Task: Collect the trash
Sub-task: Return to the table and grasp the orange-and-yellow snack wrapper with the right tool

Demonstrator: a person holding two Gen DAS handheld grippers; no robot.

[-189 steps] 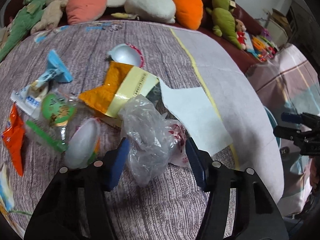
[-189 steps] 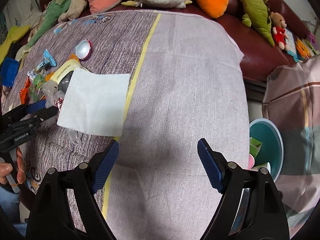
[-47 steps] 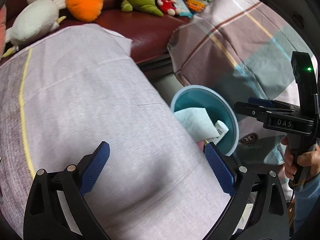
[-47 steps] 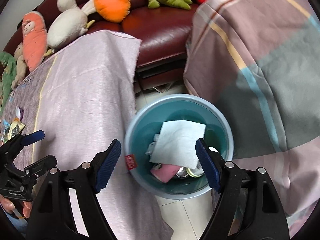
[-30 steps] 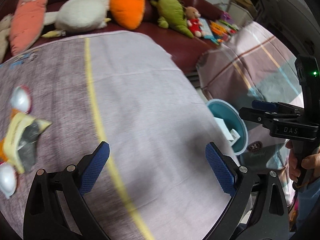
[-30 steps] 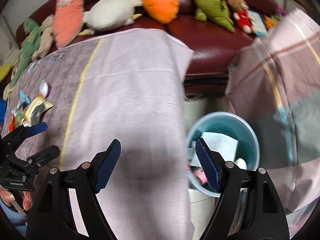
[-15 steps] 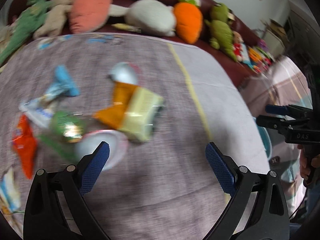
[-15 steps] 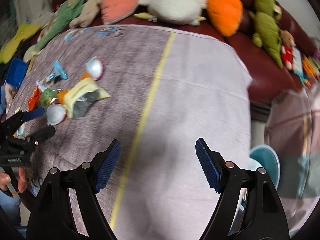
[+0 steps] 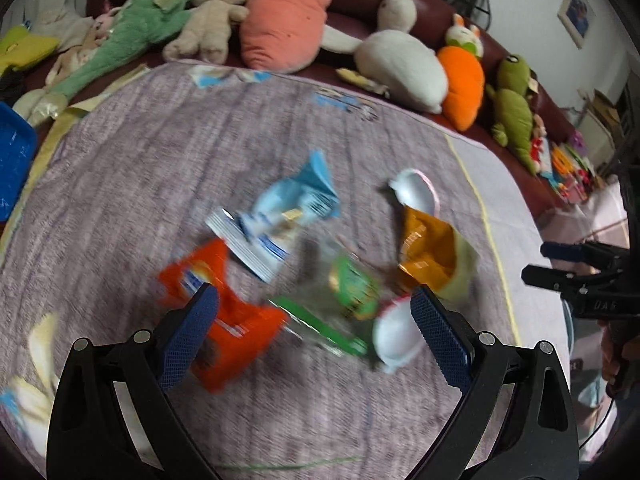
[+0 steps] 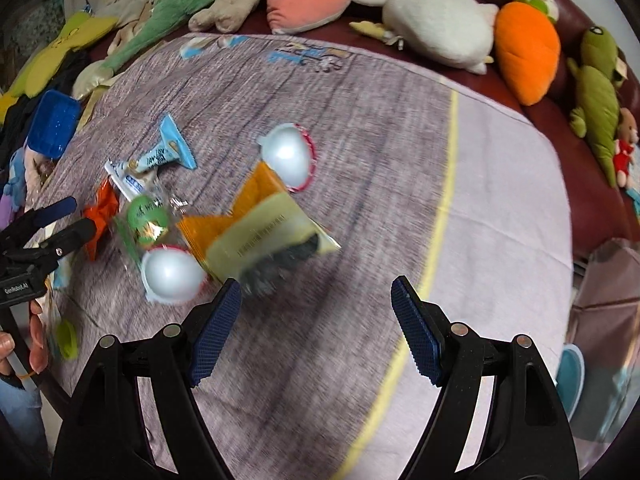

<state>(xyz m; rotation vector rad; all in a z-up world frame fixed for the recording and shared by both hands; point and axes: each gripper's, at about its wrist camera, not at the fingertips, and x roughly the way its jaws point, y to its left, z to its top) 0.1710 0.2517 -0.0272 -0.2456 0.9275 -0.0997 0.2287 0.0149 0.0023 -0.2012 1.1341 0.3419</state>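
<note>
Several pieces of trash lie on the purple tablecloth [image 9: 140, 168]. An orange-red wrapper [image 9: 228, 316], a green packet [image 9: 352, 284], a blue-and-white wrapper [image 9: 280, 216], an orange-yellow bag [image 9: 432, 256] and a white cup lid [image 9: 396, 336] are blurred in the left wrist view. My left gripper [image 9: 316, 332] is open and empty, just above the red wrapper and green packet. My right gripper [image 10: 316, 332] is open and empty, near the orange-yellow bag [image 10: 264, 232] and a white lid [image 10: 172, 272]. A second lid [image 10: 286, 154] lies farther back.
Plush toys [image 9: 288, 16] line the dark red sofa behind the table. A blue tray [image 10: 54, 124] sits at the far left. The teal bin's rim [image 10: 570, 376] shows at the lower right beyond the table edge. The lilac cloth section [image 10: 500, 208] lies to the right.
Both grippers have swung left from the bin back over the table. The left one is now lower and closer to the trash pile; the right one has come nearer to the orange-yellow bag.
</note>
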